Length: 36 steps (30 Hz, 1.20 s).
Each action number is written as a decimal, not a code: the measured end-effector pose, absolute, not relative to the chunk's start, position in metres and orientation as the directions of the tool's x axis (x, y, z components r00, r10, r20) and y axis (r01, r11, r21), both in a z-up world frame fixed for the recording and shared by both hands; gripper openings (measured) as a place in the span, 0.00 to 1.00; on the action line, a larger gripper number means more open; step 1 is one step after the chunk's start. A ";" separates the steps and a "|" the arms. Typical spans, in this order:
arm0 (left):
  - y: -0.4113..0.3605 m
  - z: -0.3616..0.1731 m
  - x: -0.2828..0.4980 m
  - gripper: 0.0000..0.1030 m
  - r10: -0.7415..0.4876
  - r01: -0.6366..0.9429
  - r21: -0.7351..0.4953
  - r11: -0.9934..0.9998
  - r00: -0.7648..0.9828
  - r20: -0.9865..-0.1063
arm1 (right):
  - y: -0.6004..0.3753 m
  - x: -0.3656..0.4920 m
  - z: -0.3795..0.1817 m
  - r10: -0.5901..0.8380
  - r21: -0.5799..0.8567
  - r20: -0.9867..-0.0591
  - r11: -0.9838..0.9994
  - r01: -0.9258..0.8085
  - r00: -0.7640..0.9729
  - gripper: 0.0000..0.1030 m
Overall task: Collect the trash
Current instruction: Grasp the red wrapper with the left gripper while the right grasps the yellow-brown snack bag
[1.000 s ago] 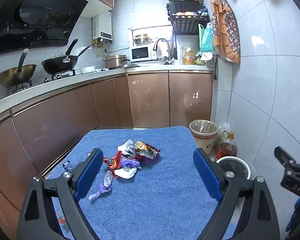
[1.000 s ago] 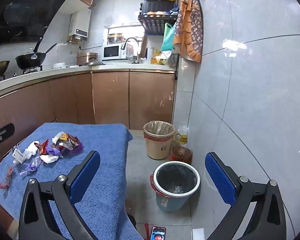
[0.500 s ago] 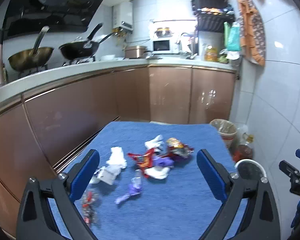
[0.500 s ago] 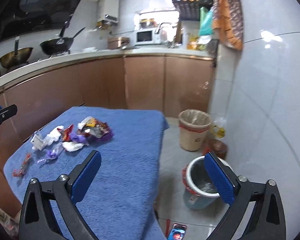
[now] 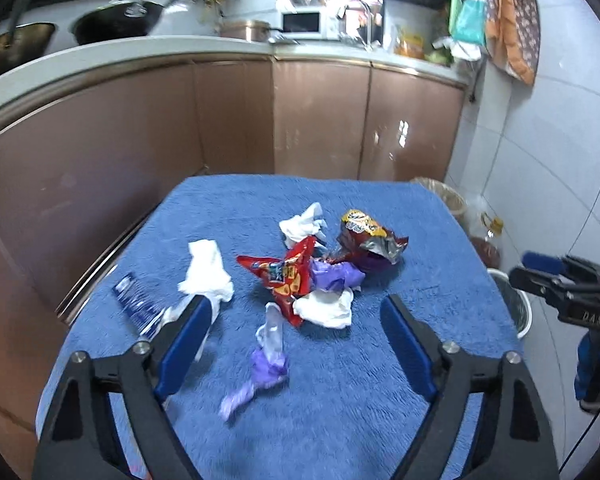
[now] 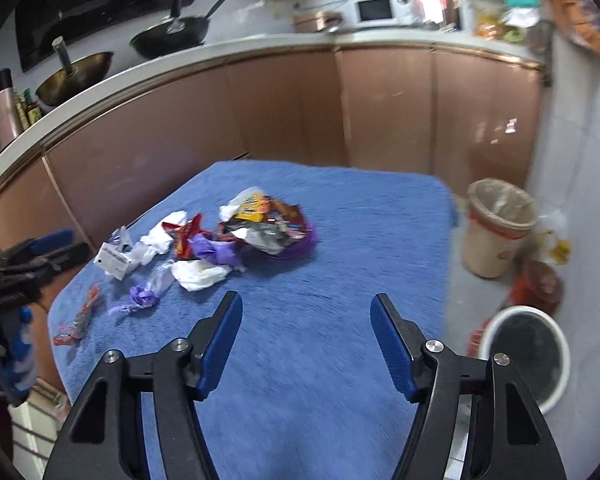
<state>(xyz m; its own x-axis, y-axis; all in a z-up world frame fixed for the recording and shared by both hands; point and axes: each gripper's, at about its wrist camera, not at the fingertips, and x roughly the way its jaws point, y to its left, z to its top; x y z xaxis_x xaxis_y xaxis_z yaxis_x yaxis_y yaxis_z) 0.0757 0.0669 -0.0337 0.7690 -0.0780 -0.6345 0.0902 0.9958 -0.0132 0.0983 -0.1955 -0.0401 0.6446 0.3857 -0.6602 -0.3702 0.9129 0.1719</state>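
Observation:
A pile of trash lies on a blue towel [image 5: 340, 400] that covers a table: a red snack wrapper [image 5: 288, 276], a foil snack bag [image 5: 370, 240], white tissues [image 5: 206, 270], purple wrappers [image 5: 266, 368] and a blue-striped packet [image 5: 134, 304]. My left gripper [image 5: 296, 340] is open and empty, low over the near edge of the pile. My right gripper [image 6: 306, 336] is open and empty, above bare towel [image 6: 340, 240] to the right of the pile [image 6: 236, 236]. A white-rimmed bin [image 6: 528, 356] stands on the floor at the right.
A beige lined bin [image 6: 498, 228] and an oil bottle [image 6: 548, 276] stand on the floor by the tiled wall. Brown cabinets [image 5: 320, 120] with a counter, woks and a microwave run behind the table. A small red wrapper [image 6: 80, 316] lies near the towel's left edge.
Both grippers have moved forward and down toward the pile. The right gripper has swung left from the bins to the towel, and its jaws stand closer together than before.

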 end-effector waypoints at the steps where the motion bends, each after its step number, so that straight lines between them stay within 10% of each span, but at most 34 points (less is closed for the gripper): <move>1: 0.067 -0.037 0.085 0.82 -0.088 0.109 -0.007 0.994 0.761 -0.643 | -0.188 0.111 -0.043 0.411 0.186 -0.666 0.900 -0.395 0.623 0.65; 13: 0.065 -0.061 0.184 0.75 -0.156 0.280 0.045 0.959 0.653 -0.741 | -0.114 0.232 -0.063 0.511 0.245 -0.703 0.827 -0.506 0.494 0.69; 20: 0.069 -0.098 0.220 0.43 -0.157 0.263 -0.011 0.965 0.543 -0.825 | -0.101 0.266 -0.098 0.467 0.253 -0.781 0.844 -0.472 0.416 0.70; 27: 0.090 -0.106 0.223 0.11 -0.221 0.208 -0.130 0.970 0.509 -0.832 | -0.116 0.267 -0.097 0.516 0.334 -0.762 0.831 -0.446 0.392 0.25; 36: 0.103 -0.058 0.203 0.09 -0.202 0.158 -0.133 0.978 0.607 -0.769 | -0.153 0.235 -0.054 0.614 0.434 -0.659 0.782 -0.448 0.433 0.19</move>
<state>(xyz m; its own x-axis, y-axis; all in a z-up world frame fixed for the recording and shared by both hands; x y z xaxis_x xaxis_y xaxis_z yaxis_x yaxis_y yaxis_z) 0.2029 0.1029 -0.0577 0.6069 -0.2022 -0.7686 0.1580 0.9785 -0.1326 0.2345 -0.1529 -0.0542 0.4333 0.6143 -0.6595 -0.4480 0.7818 0.4338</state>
